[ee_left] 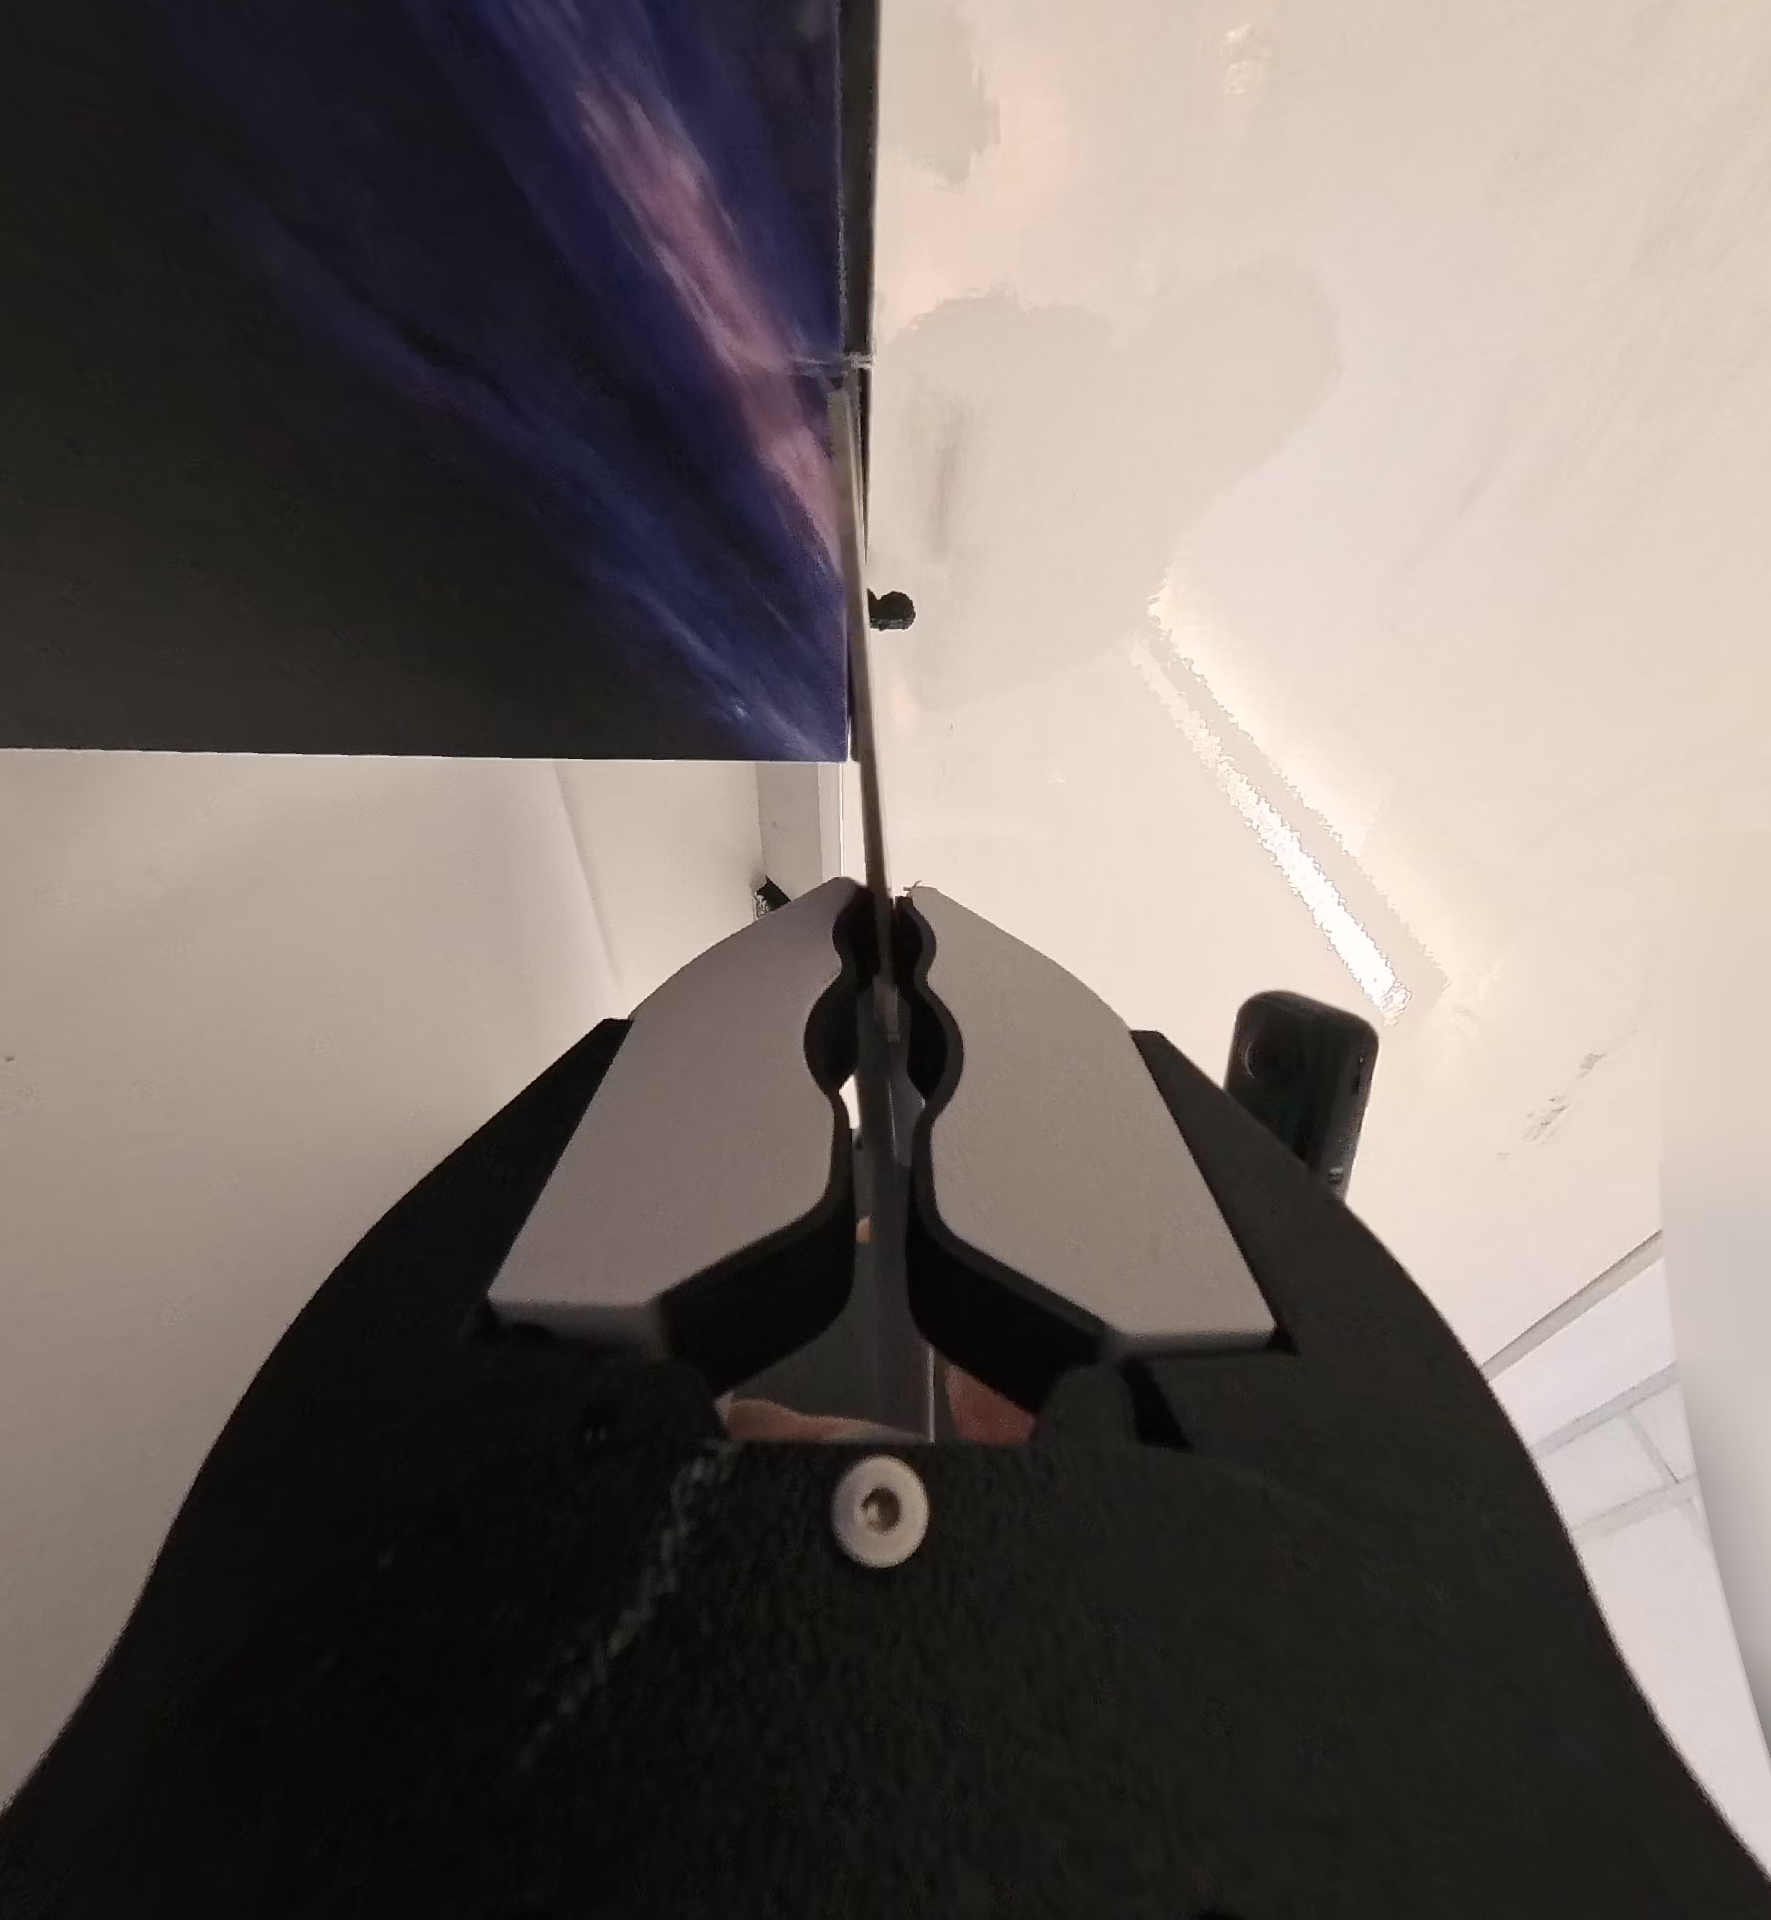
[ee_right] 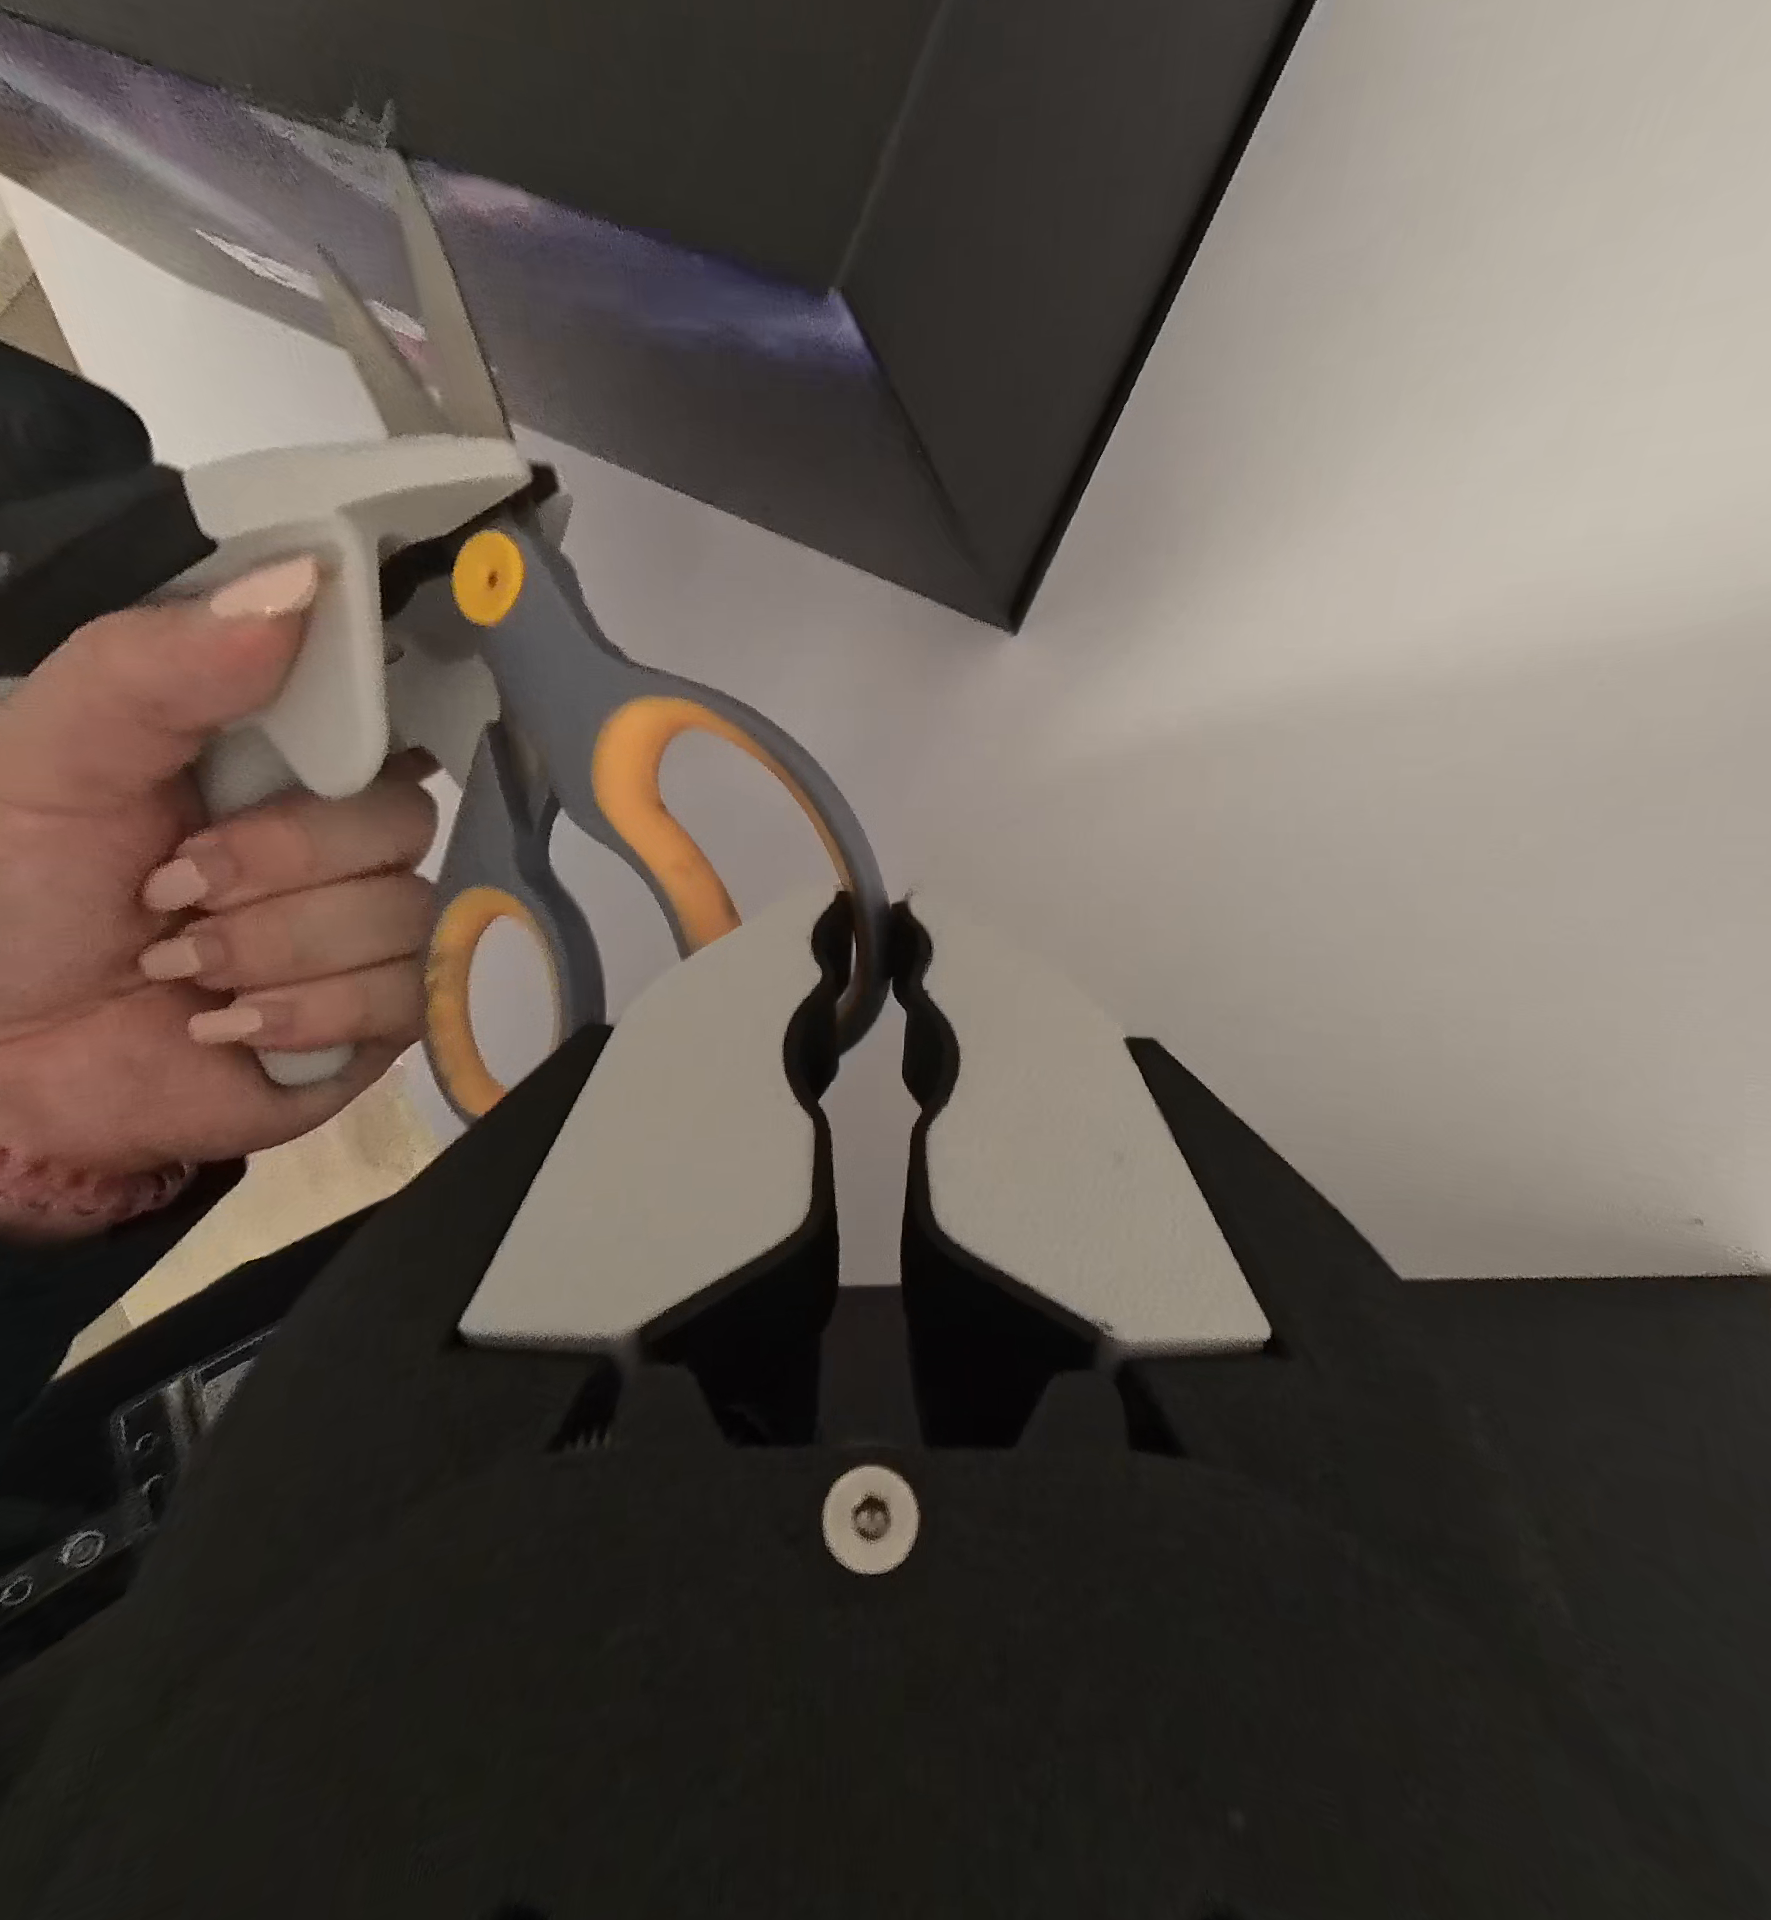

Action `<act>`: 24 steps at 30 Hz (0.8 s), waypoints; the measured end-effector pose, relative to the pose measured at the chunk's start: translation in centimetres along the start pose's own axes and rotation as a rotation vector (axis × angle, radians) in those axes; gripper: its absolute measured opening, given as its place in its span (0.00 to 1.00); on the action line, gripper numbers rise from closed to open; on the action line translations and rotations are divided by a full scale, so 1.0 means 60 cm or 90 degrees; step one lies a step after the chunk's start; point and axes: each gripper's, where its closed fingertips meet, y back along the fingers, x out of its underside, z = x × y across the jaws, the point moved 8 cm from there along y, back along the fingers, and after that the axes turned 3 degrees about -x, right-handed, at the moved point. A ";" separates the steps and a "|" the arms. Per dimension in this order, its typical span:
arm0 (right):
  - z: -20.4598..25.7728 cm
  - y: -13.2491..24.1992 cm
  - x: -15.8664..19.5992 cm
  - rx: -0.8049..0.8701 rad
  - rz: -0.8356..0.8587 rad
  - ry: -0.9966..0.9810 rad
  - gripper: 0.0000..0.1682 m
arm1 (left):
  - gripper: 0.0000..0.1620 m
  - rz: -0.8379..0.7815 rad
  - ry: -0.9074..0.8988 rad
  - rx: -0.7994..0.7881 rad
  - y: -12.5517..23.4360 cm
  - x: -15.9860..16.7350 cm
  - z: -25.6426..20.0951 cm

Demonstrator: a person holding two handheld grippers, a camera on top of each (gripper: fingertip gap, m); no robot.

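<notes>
A plain indoor room, of a kind the views cannot settle: bare white painted walls [ee_left: 1380,416] with patched, glossy spots fill the frame, pale floor tiles [ee_left: 1629,1455] show at lower right, and a dark-framed panel [ee_right: 964,260] crosses the upper left.

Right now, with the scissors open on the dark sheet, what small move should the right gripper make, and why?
Probably swing the right gripper toward the smaller loop to close the blades: it is shut on the scissors' large loop, the left gripper clamps them, and the blades straddle the dark sheet's edge.
</notes>
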 end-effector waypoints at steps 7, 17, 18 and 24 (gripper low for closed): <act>0.019 0.000 0.023 -0.016 -0.011 -0.021 0.03 | 0.01 0.002 -0.007 -0.004 -0.001 -0.001 0.000; 0.009 0.016 0.007 -0.010 -0.037 -0.032 0.03 | 0.01 0.003 0.017 0.019 -0.017 -0.003 -0.004; 0.009 0.017 0.003 -0.001 -0.033 -0.022 0.03 | 0.01 0.003 0.025 0.024 -0.018 -0.004 -0.004; 0.020 0.039 -0.009 -0.017 -0.042 -0.007 0.04 | 0.01 0.008 0.066 0.074 -0.017 -0.006 -0.007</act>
